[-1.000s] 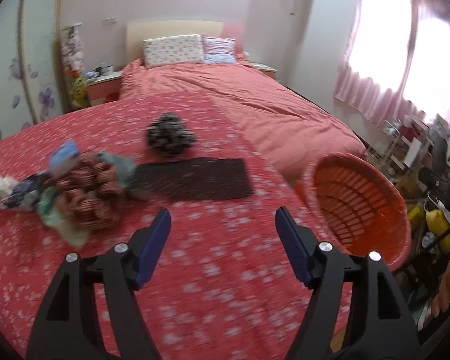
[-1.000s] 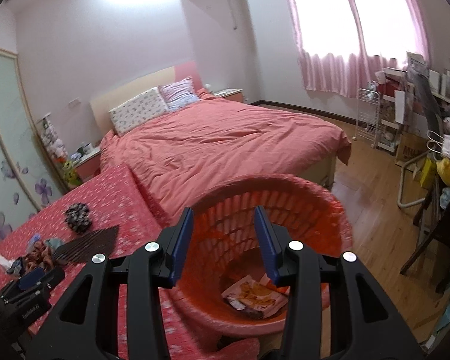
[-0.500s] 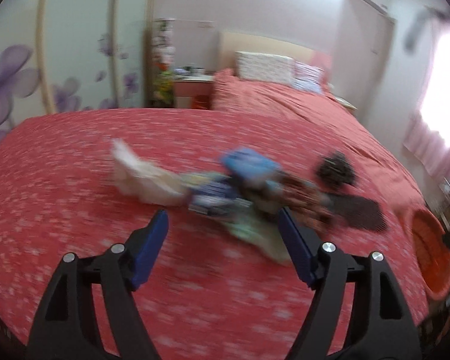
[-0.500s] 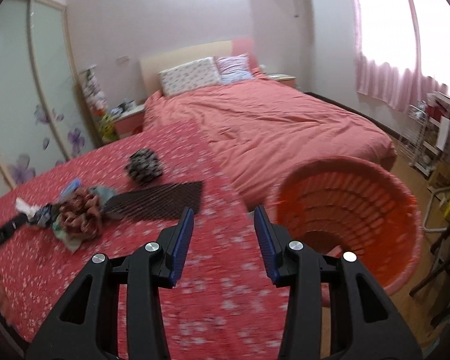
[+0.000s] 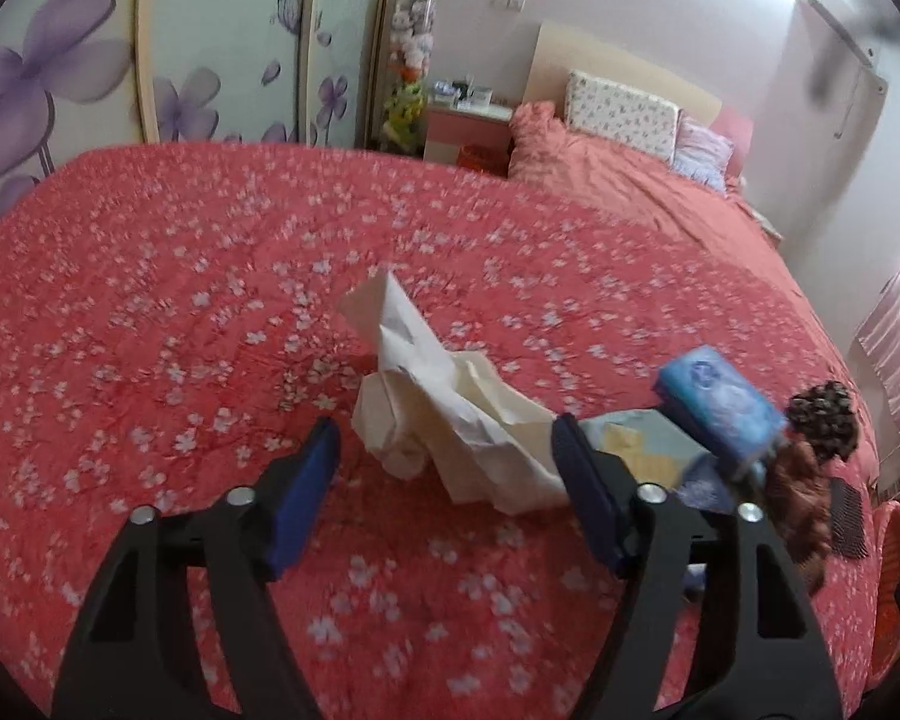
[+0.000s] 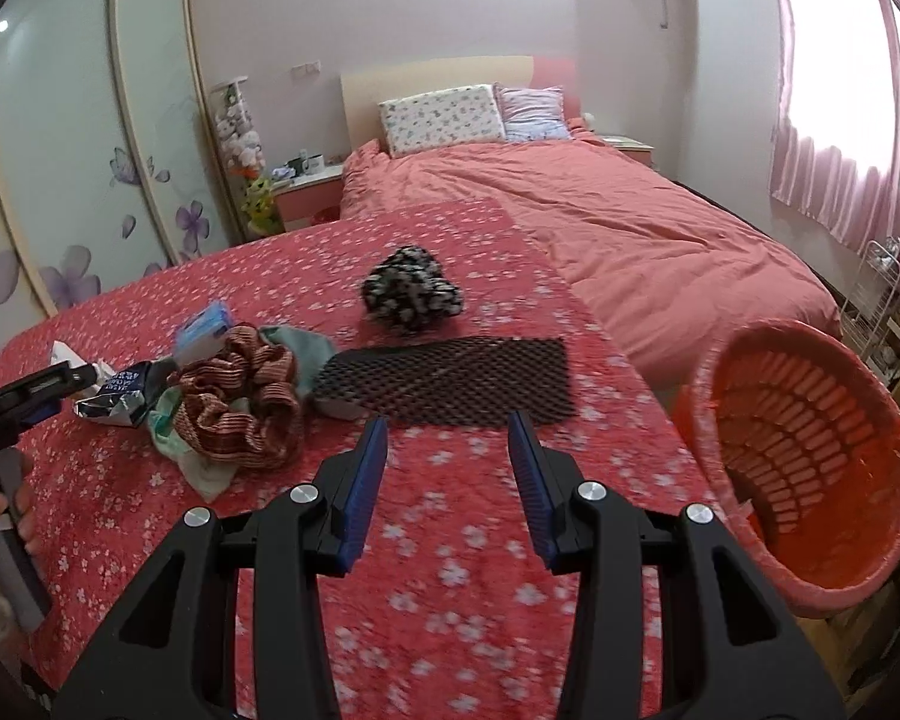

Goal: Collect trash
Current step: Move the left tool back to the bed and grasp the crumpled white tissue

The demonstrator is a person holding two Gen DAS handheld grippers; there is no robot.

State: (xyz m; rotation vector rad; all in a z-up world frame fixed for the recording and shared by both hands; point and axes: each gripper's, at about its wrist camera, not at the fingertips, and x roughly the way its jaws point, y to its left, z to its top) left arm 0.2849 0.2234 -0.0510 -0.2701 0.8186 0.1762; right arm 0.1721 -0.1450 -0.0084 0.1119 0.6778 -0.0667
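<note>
The left gripper (image 5: 444, 456) is spread wide and empty, straddling the crumpled white paper (image 5: 444, 414) on the red floral cloth (image 5: 150, 330). The right gripper (image 6: 448, 450) is also released, empty. Risk: closing could pinch cloth too, or snag the blue packet (image 5: 720, 414) beyond. The orange basket (image 6: 810, 456) waits at the far edge.

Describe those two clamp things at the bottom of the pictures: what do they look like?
Both the left tool and right tool look alike: matte black, angular plastic arms with triangular cut-outs, silver round screw heads at the joints, and two flat fingers faced with ribbed blue pads. No cables or markings show.
</note>
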